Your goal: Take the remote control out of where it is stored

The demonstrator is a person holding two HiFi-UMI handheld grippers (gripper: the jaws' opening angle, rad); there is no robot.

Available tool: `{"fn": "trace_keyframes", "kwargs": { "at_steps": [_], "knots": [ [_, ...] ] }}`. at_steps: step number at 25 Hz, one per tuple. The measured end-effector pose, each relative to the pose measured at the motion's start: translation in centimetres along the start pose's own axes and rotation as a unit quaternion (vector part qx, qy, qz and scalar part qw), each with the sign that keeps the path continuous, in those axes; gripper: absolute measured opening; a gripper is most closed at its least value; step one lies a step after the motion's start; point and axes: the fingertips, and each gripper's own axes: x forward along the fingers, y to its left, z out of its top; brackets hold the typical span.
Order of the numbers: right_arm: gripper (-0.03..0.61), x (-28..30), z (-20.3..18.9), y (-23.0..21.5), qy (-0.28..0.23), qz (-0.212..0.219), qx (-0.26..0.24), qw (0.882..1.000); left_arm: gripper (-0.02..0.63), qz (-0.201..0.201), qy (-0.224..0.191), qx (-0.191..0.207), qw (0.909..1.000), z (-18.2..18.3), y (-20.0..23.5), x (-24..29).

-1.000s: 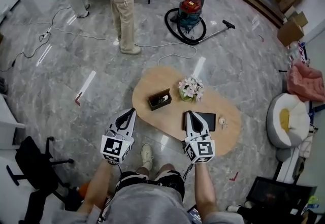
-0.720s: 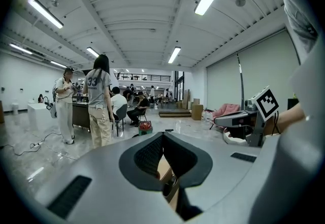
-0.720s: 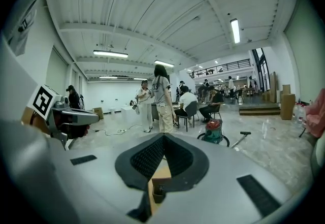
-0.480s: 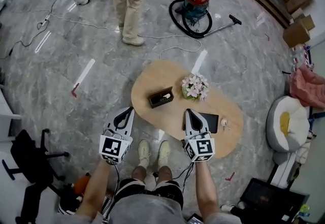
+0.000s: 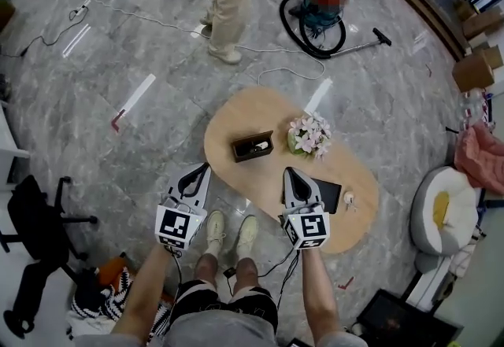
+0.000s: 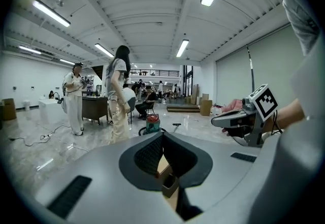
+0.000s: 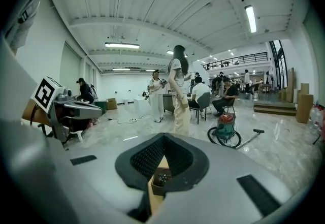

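1. Right gripper (image 5: 288,171): jaws pressed together with nothing between them, poised over the near edge of the desk (image 5: 236,113).
2. Left gripper (image 5: 206,167): jaws look closed tip to tip as well and are empty. It hangs over the floor (image 5: 118,46), just off the desk's left rim.
3. And there's the target: the remote control (image 5: 256,149) lies inside the dark open-topped box (image 5: 238,153), ahead of both grippers and between their two lines.
4. The box's long axis runs across the desk with a slight tilt. The remote control seems to lie along it, so it sits broadside to both grippers.
5. Which is nearer? It's a close call. The right gripper looks a touch nearer, and its own view frames the box dead centre past the tips.
6. Room to move: the flowers (image 5: 309,135) stand just beside the box's right end, which is tight. Bare desk lies off the box's left end and near side. The black tablet (image 5: 331,194) lies beside the right gripper, off the line.
7. Whichever gripper goes in must spread first, and with those walls a reach from above looks likeliest.
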Motion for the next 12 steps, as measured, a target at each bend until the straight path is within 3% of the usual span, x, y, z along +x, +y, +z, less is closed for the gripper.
{"fn": "trace_keyframes", "kwargs": {
  "at_steps": [12],
  "knots": [
    [0.003, 3.1, -5.1, 0.3, 0.022, 0.049, -0.016, 0.998, 0.008, 0.035, 0.006, -0.014, 0.9993, -4.5, 0.0, 1.1]
  ]
}}
